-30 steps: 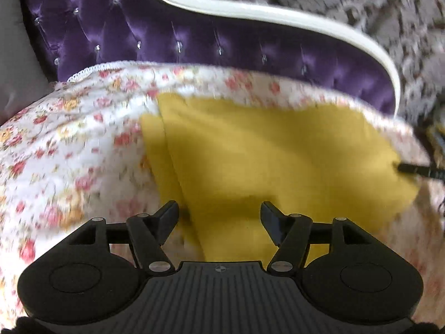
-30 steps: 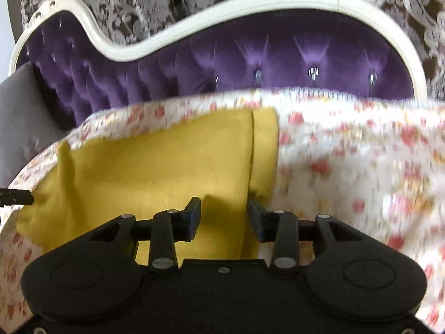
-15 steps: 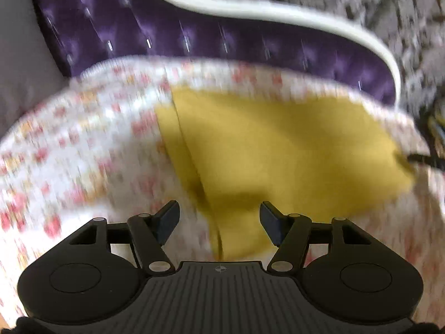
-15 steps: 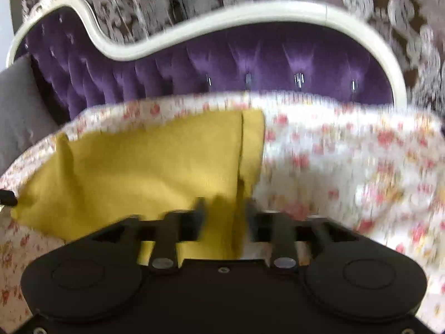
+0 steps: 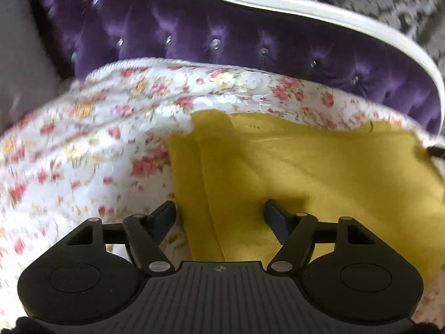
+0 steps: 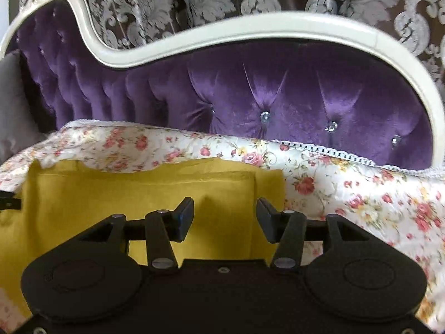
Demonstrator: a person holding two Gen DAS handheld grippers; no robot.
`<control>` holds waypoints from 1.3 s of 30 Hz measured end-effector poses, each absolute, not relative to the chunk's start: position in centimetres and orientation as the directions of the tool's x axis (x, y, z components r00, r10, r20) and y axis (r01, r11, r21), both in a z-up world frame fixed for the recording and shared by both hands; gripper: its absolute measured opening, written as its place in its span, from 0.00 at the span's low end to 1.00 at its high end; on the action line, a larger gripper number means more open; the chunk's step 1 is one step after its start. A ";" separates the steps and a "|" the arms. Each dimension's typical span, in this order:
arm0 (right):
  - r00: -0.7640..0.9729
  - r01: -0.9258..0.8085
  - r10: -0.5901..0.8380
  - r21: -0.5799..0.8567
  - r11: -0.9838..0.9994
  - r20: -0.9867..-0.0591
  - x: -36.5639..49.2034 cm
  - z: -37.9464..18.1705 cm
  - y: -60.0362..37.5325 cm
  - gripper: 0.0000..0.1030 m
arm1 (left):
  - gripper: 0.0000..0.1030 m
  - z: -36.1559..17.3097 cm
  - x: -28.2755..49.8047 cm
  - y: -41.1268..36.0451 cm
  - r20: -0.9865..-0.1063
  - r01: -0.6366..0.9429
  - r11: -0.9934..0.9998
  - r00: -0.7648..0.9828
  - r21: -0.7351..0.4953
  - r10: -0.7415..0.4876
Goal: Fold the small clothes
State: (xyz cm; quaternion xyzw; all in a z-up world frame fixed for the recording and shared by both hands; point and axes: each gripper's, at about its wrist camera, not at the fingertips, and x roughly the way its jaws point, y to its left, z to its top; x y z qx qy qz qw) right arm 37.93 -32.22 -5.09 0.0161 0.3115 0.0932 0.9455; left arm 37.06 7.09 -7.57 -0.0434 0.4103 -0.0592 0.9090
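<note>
A mustard-yellow garment (image 5: 306, 172) lies flat on the floral quilt (image 5: 97, 144), with a narrow folded strip along its left edge. My left gripper (image 5: 219, 214) is open, its fingers straddling that left edge near the garment's near corner. In the right wrist view the same garment (image 6: 125, 194) shows a folded strip on its right side. My right gripper (image 6: 225, 214) is open over the garment's near right part, holding nothing. A dark tip of the other gripper shows at the frame edge in the left wrist view (image 5: 436, 150).
The quilt (image 6: 361, 189) covers the seat of a purple tufted sofa (image 6: 278, 94) with a cream wooden frame (image 6: 250, 25). Patterned curtains hang behind. A grey cushion (image 5: 19, 69) sits at the far left.
Both grippers have dropped closer to the garment and quilt. The right gripper's fingers, which were nearly together half a second ago, have opened wider. The left gripper stayed open.
</note>
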 end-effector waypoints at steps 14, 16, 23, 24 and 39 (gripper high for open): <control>0.778 -0.089 0.064 -0.009 0.996 -0.625 41.8 -7.2 -32.4 0.14 | 0.70 -7.5 36.7 7.2 -0.731 0.084 0.989 0.666 -0.120 -0.146; 0.792 -0.100 0.105 0.043 0.994 -0.601 41.1 -6.9 -32.8 0.32 | 0.70 -7.2 36.9 7.3 -0.740 0.076 0.989 0.657 -0.123 -0.143; 0.825 -0.090 0.241 0.301 0.949 -0.512 35.2 -4.9 -37.2 0.78 | 0.68 -3.8 35.9 4.7 -0.683 0.121 0.988 0.713 -0.100 -0.157; 0.821 -0.086 0.251 0.323 0.943 -0.514 34.1 -5.0 -37.7 0.81 | 0.68 -3.4 35.9 4.0 -0.675 0.137 0.985 0.718 -0.101 -0.169; 0.758 -0.102 0.329 0.395 0.913 -0.564 26.8 -7.9 -37.9 0.98 | 0.93 -7.9 40.6 -4.3 -0.724 0.214 0.976 0.678 0.034 -0.124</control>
